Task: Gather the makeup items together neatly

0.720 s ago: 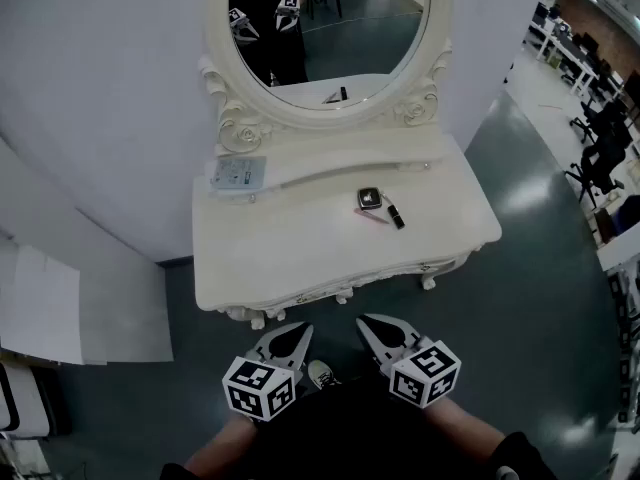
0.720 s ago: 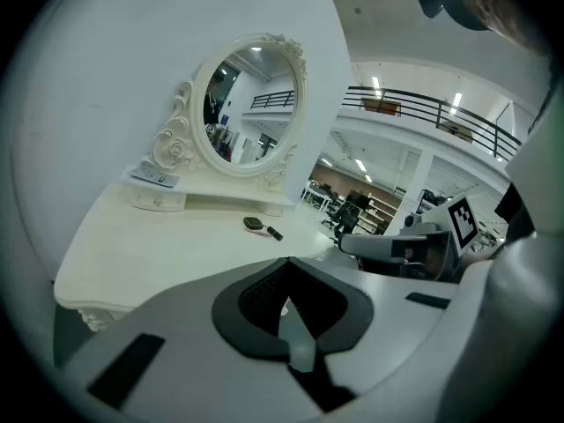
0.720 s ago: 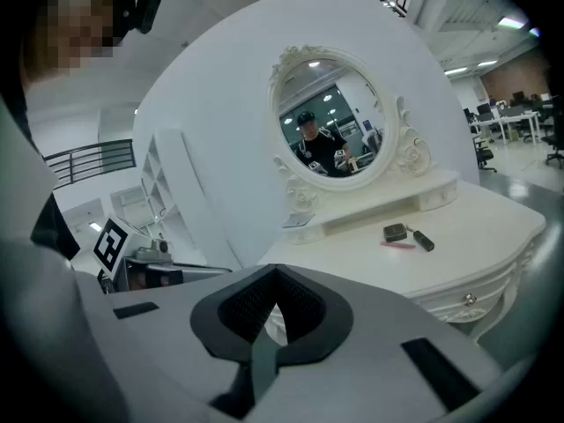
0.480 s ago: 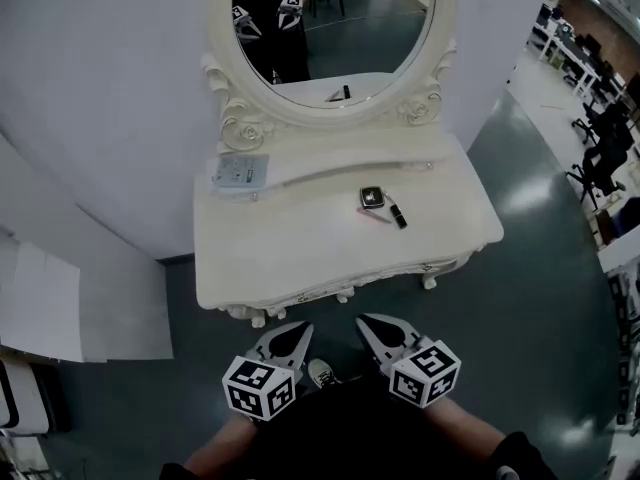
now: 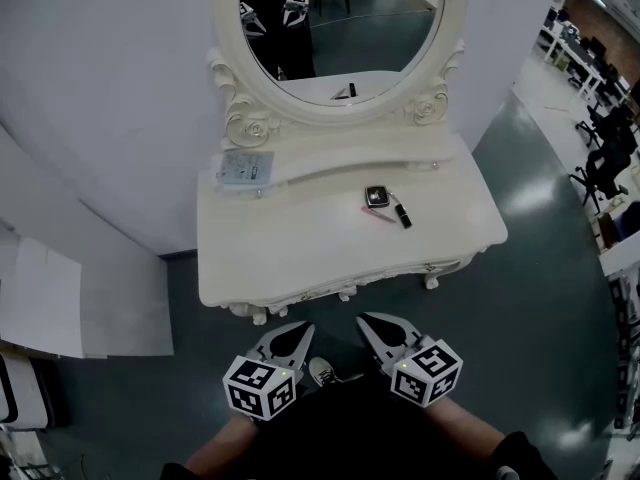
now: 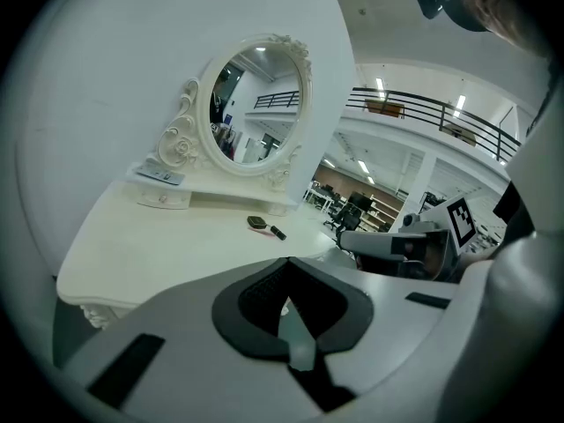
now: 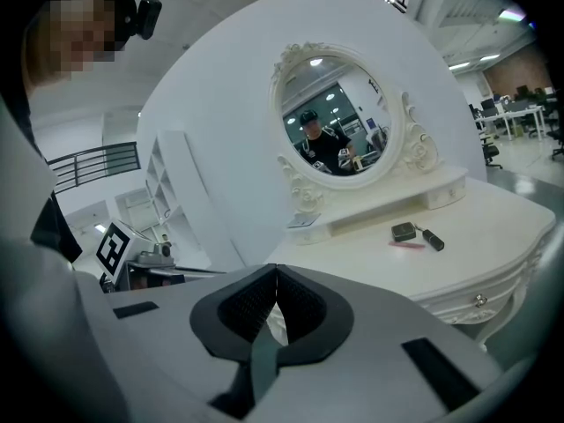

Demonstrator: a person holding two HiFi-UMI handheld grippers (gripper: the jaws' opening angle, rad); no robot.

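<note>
On the white dressing table [image 5: 300, 258], right of centre, lie a black compact [image 5: 376, 196], a black lipstick [image 5: 402, 214] and a thin pink pencil [image 5: 375, 214], close together. In the right gripper view the compact [image 7: 404, 232] and the lipstick [image 7: 433, 240] are far ahead. The left gripper view also has the compact [image 6: 257, 223] at a distance. My left gripper [image 5: 299, 329] and right gripper [image 5: 366, 321] hover side by side in front of the table, well short of the items. Both are shut with nothing between their jaws.
An oval mirror [image 5: 340, 28] in a carved frame stands at the table's back. A pale packet [image 5: 246, 167] lies on the raised shelf at back left. White panels [image 5: 60, 303] lean on the wall to the left. A shoe [image 5: 320, 373] shows on the dark floor.
The head view has drifted slightly, so the table and mirror sit a little further right in the picture. Both grippers hold the same place, still shut.
</note>
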